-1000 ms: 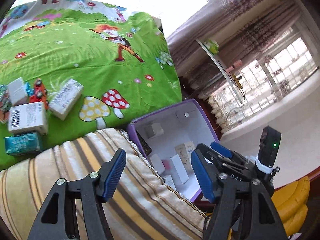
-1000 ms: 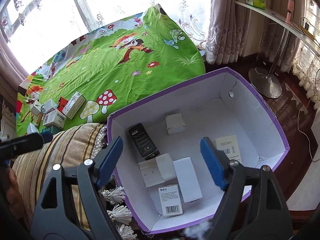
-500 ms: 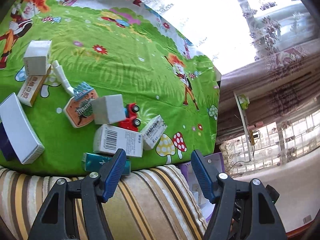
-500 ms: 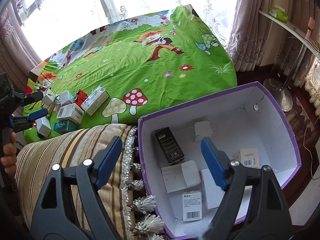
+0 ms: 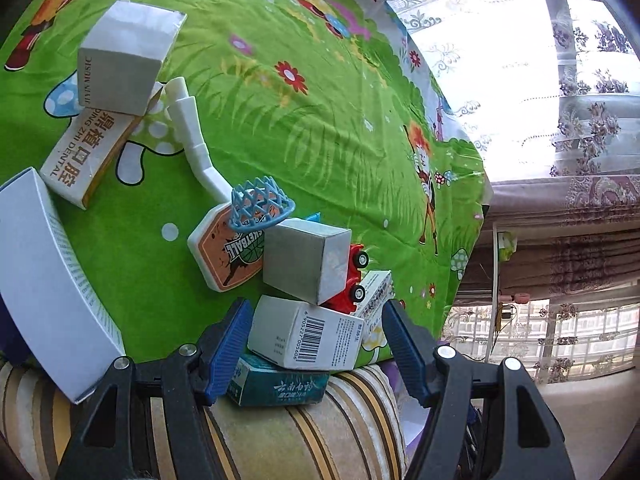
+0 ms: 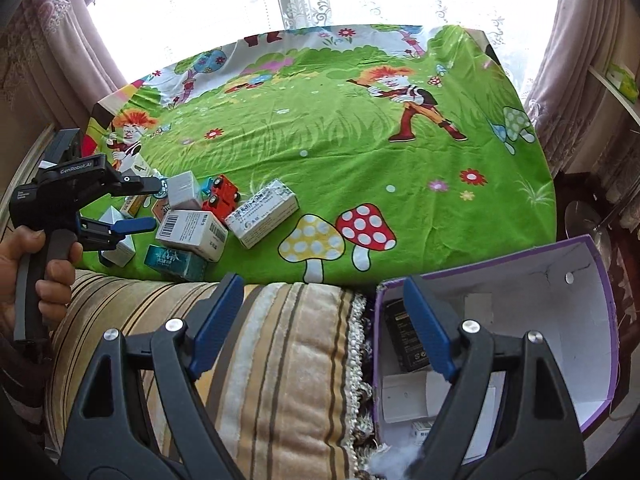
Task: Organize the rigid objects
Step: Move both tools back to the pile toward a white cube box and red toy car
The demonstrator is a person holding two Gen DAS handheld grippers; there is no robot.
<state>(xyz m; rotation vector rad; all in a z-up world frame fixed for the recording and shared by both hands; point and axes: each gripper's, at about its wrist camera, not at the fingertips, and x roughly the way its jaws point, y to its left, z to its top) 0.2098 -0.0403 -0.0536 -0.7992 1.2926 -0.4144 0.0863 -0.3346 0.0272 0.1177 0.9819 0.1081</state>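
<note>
A: Left claw stood parted, gripping nothing. I had the barcode box just ahead between the pads, untouched, long axis running across the gap.

B: And the right claw?

A: Parted too, empty, above the striped cushion. Left was far nearer the pile on the green sheet. Purple bin lay at my right.
</note>
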